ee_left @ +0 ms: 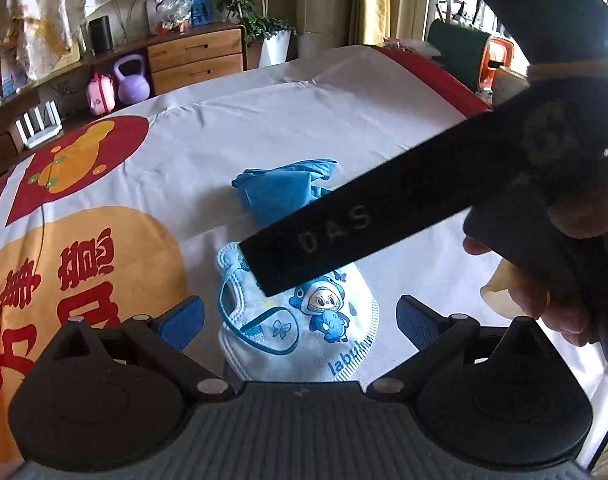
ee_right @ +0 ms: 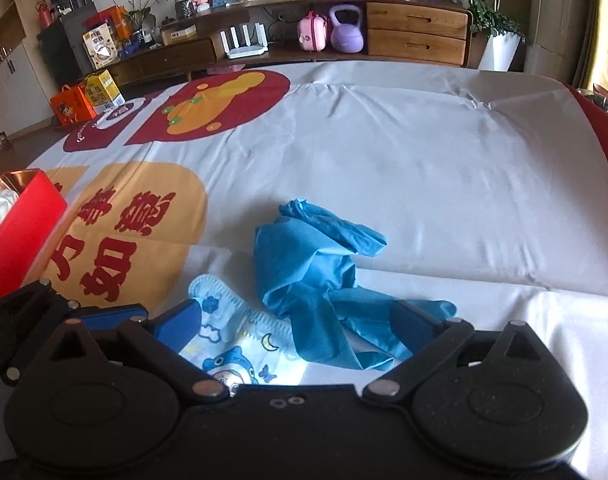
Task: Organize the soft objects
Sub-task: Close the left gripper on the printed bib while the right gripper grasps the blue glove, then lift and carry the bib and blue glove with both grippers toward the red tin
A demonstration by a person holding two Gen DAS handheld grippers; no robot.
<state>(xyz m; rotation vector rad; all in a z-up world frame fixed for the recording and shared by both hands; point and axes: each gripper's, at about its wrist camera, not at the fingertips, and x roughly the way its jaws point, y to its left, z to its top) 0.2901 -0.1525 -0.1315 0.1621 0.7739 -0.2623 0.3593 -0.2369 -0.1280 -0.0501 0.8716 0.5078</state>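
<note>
A child's face mask (ee_left: 296, 320) with a blue cartoon print lies on the white cloth, between the open fingers of my left gripper (ee_left: 300, 318). A crumpled blue glove (ee_left: 284, 192) lies just beyond it. The right gripper's black body crosses the left wrist view above the mask. In the right wrist view my right gripper (ee_right: 296, 326) is open, its fingers either side of the blue glove's (ee_right: 311, 264) near end and the mask (ee_right: 232, 344). Neither gripper holds anything.
A red box (ee_right: 20, 224) stands at the left edge of the printed cloth (ee_right: 423, 168). Behind the table stands a wooden sideboard (ee_right: 415, 32) with a purple kettlebell (ee_right: 345, 28), a pink case and plants.
</note>
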